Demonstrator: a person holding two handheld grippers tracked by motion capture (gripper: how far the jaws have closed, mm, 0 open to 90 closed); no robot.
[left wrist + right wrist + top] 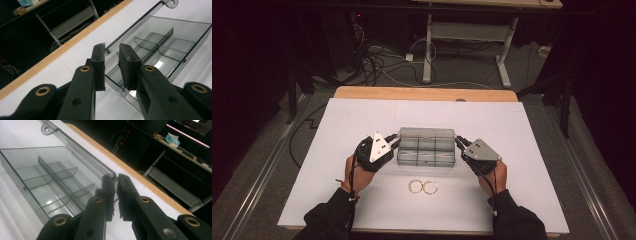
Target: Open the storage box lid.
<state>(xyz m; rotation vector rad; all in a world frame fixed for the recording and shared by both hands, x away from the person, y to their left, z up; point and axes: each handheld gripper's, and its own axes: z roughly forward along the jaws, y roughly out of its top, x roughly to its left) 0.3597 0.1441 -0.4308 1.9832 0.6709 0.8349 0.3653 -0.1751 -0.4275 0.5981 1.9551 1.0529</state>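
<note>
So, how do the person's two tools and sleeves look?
Both the left tool and the right tool are black, each topped by a grey three-cornered plate. Their jaws are flat black blocks on arms with brass-coloured rivets. Black cables trail back along the hands. The person wears dark long sleeves.

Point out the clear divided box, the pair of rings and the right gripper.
clear divided box (426, 151): high view, on a middle divider.
pair of rings (422, 187): high view, where the two rings meet.
right gripper (116, 185): right gripper view, midway between its fingertips.
</note>
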